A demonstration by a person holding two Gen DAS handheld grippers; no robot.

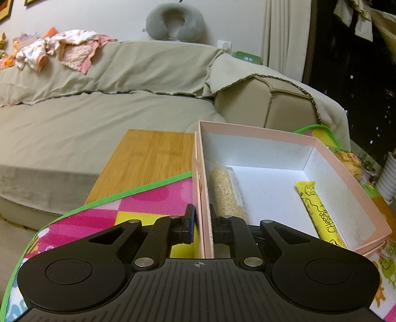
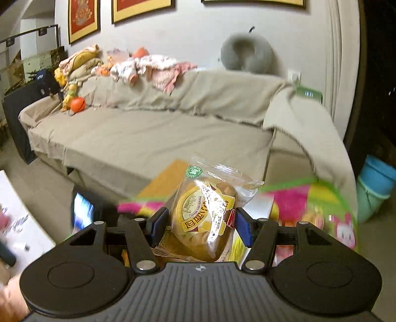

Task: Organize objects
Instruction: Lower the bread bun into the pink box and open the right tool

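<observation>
My left gripper (image 1: 203,223) is shut on the left wall of an open pink box (image 1: 259,131), one finger outside and one inside. Inside the box lie a clear bag of beige grains (image 1: 226,192) along the left wall and a yellow cheese snack bar (image 1: 319,213) by the right wall. My right gripper (image 2: 200,226) is shut on a clear-wrapped bread bun with a yellow label (image 2: 208,218), held up above the colourful play mat (image 2: 309,205). Another wrapped bun (image 1: 347,163) lies just past the box's right wall.
A beige covered sofa (image 1: 104,119) fills the background, with baby clothes (image 1: 64,49) and a grey neck pillow (image 1: 174,22) on its back. A bamboo board (image 1: 148,158) lies left of the box. A blue-green bin (image 2: 373,183) stands at the right.
</observation>
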